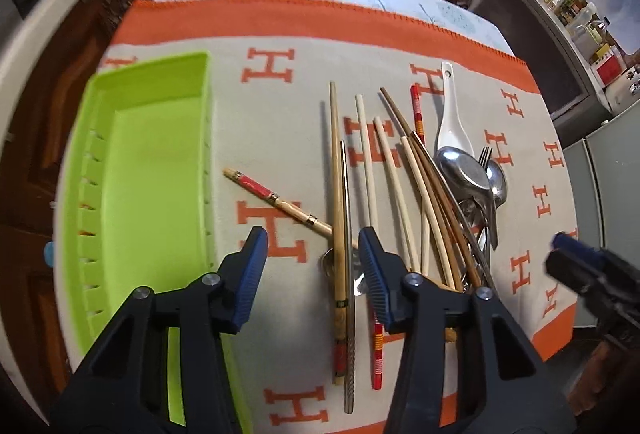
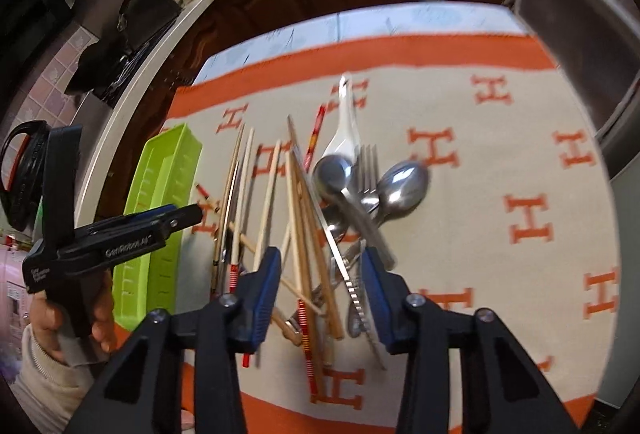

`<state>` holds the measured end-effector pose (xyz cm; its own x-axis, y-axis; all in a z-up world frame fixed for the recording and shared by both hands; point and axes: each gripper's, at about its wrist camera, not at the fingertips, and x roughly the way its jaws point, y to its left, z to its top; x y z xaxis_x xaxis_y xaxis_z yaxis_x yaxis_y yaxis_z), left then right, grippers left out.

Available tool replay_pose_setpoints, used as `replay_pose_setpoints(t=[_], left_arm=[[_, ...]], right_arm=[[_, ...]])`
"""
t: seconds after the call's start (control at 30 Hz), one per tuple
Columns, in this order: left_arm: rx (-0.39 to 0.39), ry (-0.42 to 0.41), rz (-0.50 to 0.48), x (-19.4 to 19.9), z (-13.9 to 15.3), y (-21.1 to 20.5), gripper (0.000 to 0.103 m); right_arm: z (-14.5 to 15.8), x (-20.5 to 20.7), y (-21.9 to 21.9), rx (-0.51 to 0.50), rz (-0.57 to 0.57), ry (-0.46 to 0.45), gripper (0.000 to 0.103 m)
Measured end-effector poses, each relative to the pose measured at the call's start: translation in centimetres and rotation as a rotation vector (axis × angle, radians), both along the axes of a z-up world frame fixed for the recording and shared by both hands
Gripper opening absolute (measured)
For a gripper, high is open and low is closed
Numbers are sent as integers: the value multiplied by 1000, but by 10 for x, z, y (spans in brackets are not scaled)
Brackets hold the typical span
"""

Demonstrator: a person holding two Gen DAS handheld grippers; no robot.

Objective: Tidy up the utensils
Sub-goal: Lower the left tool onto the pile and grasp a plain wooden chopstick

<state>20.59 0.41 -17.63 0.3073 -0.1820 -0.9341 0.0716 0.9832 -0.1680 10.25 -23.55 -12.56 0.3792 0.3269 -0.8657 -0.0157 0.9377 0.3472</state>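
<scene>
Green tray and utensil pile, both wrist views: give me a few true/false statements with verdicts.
1. The green tray already holds chopsticks. False: it holds no utensils.
2. The white ceramic spoon lies at the far end of the pile, beside the metal spoons. True.
3. The left hand-held gripper is clamped on a fork. False: its jaws are open, holding nothing.
4. The right hand-held gripper is open above the pile. True.
5. The utensils lie on a plain blue cloth. False: the cloth is beige with orange H letters and an orange border.
</scene>
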Motion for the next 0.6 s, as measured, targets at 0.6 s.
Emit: replay_pose_setpoints(t=[0.6], left_arm=[[-59, 84, -117, 45, -27, -4, 18]], right_arm=[[-65, 65, 45, 233, 68, 219, 20]])
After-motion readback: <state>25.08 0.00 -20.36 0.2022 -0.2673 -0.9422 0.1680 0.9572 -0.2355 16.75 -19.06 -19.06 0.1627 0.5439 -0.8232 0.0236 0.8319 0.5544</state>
